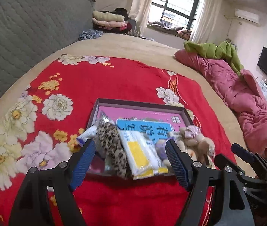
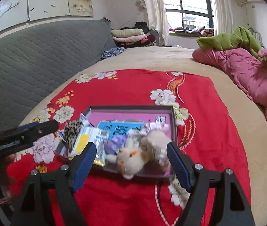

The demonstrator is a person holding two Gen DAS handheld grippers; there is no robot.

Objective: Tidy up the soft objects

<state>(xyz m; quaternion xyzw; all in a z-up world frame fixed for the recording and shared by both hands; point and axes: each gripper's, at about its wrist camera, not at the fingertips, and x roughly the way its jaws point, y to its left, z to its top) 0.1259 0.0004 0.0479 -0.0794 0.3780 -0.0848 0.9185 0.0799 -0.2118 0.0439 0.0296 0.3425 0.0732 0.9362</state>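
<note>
Box, shallow and dark-walled with a pink lining, sits on the red floral blanket spread over the bed. Inside it lie a blue printed card, a leopard-print fabric piece, a clear packet with a yellow label, a purple cloth item and a cream plush toy with a pale pink bow.

Left claw stands wide open and holds nothing; its blue fingers frame the near end of the box, with the leopard piece and the packet between them and just ahead. The plush toy lies just outside its right finger.

Right claw is likewise spread open and empty. The plush toy lies directly between its fingers, draped over the near wall of the box; whether either pad touches it cannot be told. The packet lies just beside its left finger.

In the right wrist view the left claw appears at the left edge, near the leopard piece. A pink quilt and a green garment lie well apart on the far right of the bed. A grey quilted headboard stands to the left.
</note>
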